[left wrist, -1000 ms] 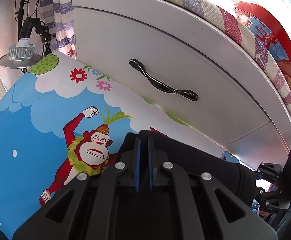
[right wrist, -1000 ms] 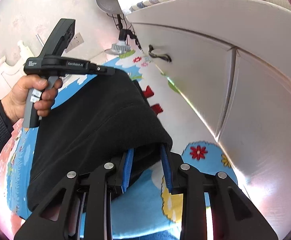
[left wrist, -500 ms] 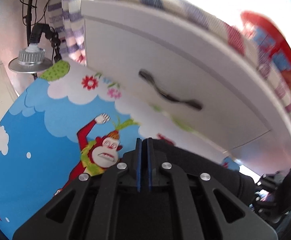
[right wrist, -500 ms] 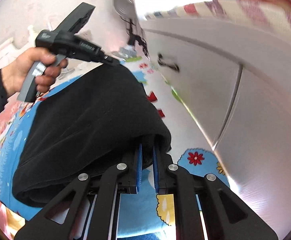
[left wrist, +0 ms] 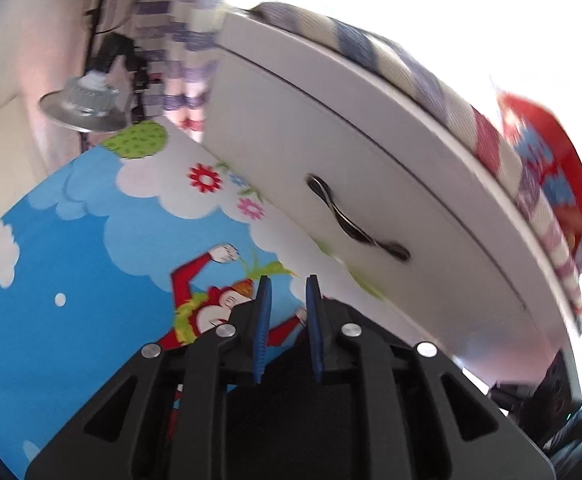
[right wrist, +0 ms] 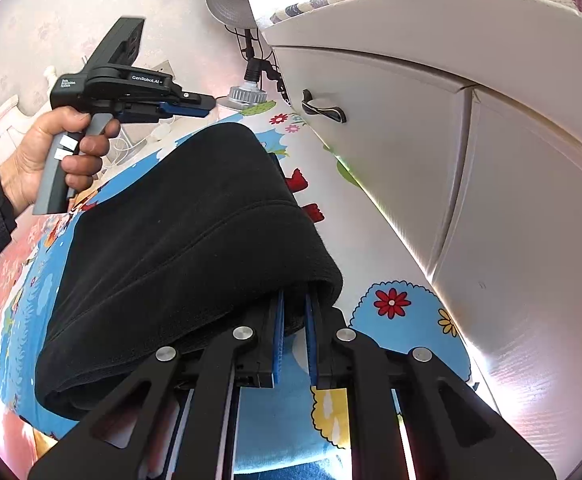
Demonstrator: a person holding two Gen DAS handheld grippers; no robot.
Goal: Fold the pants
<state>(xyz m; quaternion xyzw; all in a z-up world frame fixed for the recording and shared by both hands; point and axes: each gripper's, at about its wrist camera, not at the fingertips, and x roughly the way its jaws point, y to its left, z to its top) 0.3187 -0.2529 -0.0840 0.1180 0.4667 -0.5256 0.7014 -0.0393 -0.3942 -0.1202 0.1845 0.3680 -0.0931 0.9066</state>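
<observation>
The black pants (right wrist: pixel 179 240) lie folded in a thick stack on the cartoon play mat (right wrist: pixel 403 320). My right gripper (right wrist: pixel 293 300) is shut on the near corner of the pants, with fabric between its blue pads. My left gripper (left wrist: pixel 287 284) is open and empty, raised above the far end of the pants; only a dark strip of pants (left wrist: pixel 291 364) shows behind its fingers. In the right wrist view the left gripper (right wrist: pixel 207 106) hovers above the pants' far edge, held by a hand (right wrist: pixel 51 152).
A white drawer unit (right wrist: pixel 431 128) with a dark handle (left wrist: pixel 355 228) runs along the mat's right side. A striped cloth (left wrist: pixel 431 76) lies on top of it. A metal lamp (left wrist: pixel 87 104) stands at the mat's far end by the wall.
My left gripper has let go of the pants, opened and lifted away. My right gripper closed on the pants corner and stays there.
</observation>
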